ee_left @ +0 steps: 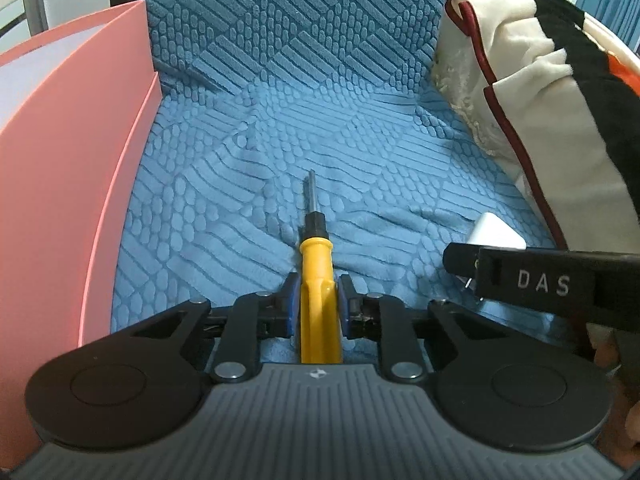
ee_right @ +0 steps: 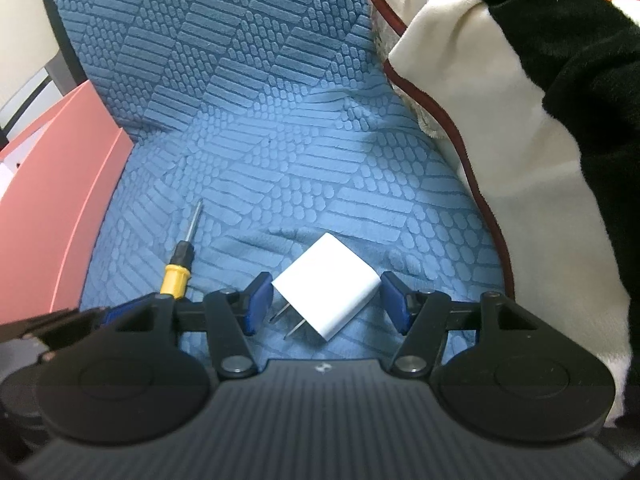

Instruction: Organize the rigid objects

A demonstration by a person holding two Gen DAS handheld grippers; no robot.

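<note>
- Clamping left hand-held gripper (ee_left: pixel 319 304) on yellow screwdriver (ee_left: pixel 318 276), lying on blue sofa cushion (ee_left: pixel 248 184).
- Straddling white charger (ee_right: pixel 326 284) with right hand-held gripper (ee_right: pixel 325 304), pads apart, not yet touching.
- Awaiting both: pink box (ee_left: pixel 60 184), standing left; nothing judged stowed yet.

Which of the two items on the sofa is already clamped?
The yellow screwdriver: left gripper pads press its handle. The white charger sits between the right gripper's open pads, untouched.
</note>
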